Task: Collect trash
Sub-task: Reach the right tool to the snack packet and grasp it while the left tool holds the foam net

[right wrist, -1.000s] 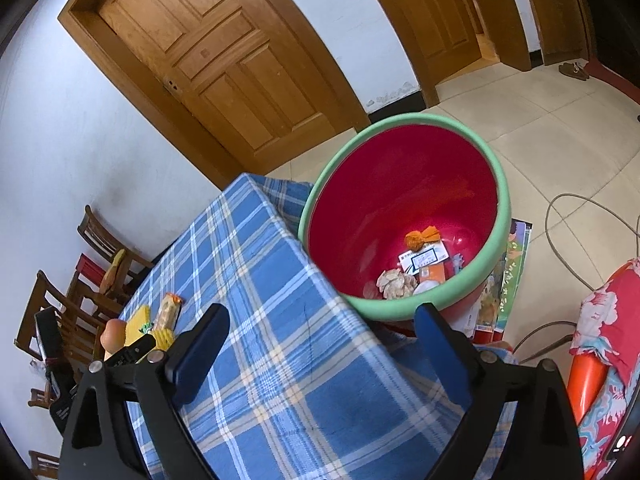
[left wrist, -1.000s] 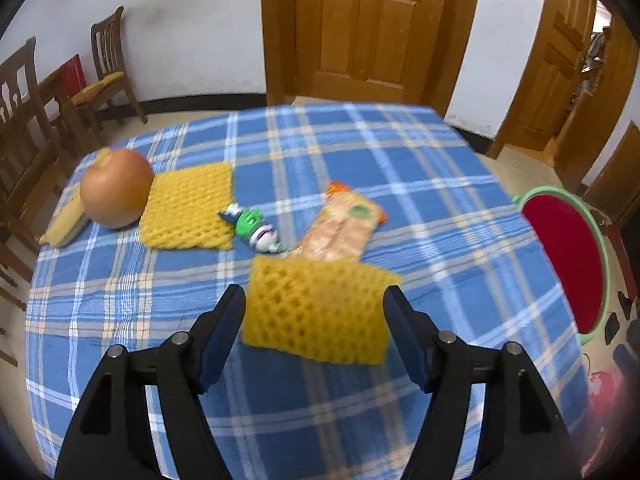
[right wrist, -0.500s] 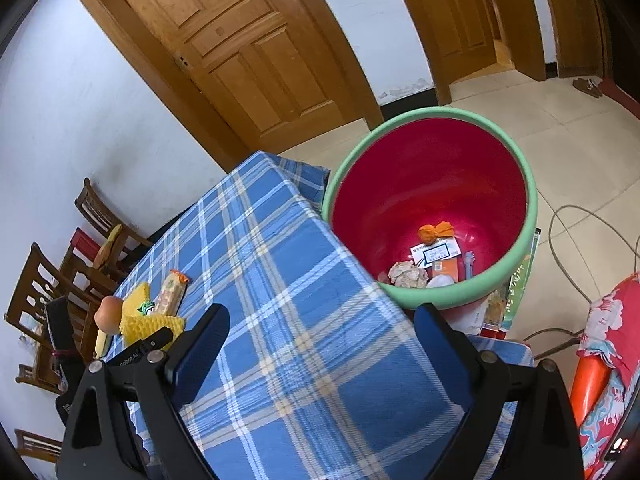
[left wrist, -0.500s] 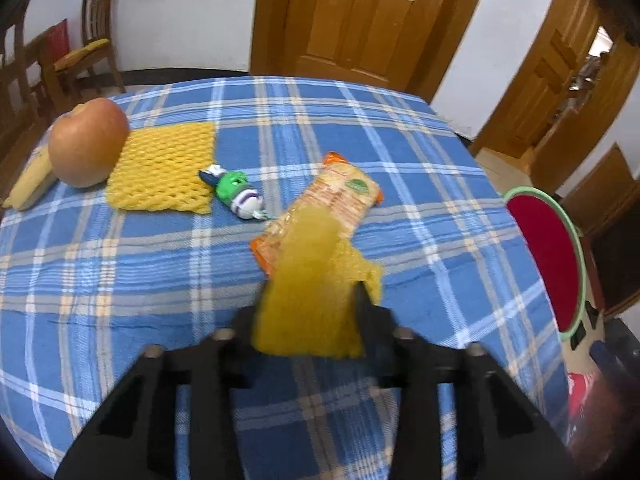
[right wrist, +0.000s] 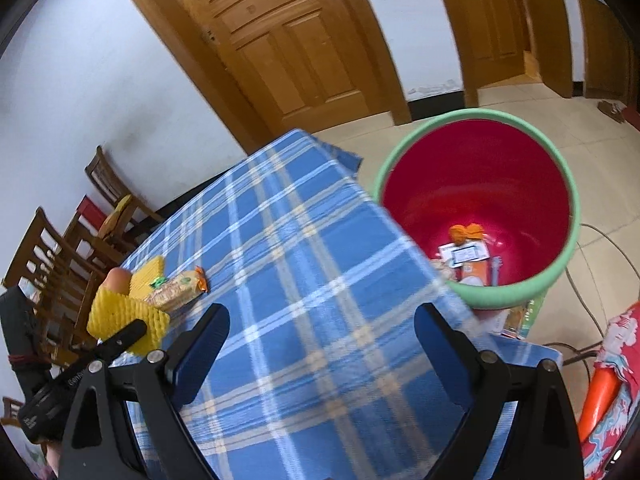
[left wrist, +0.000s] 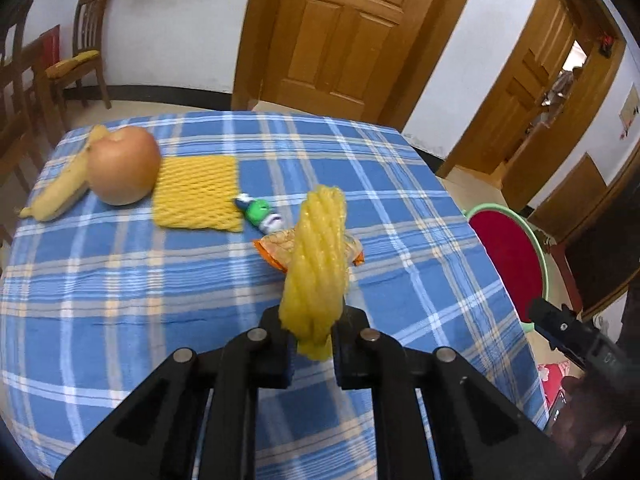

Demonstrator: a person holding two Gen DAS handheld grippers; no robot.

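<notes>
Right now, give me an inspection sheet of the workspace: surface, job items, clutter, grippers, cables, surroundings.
Surface: table under a blue plaid cloth.
Job's things: yellow foam net squeezed in the left gripper; second foam net flat beside the apple; snack wrapper; small green-and-white wrapper; red bin with green rim on the floor past the table edge, trash already inside.
Clutter: apple, banana.
Grippers: left jaws shut on the net; right gripper open, empty.
Cables: cord on floor by bin.
Surroundings: wooden doors, chairs.
</notes>
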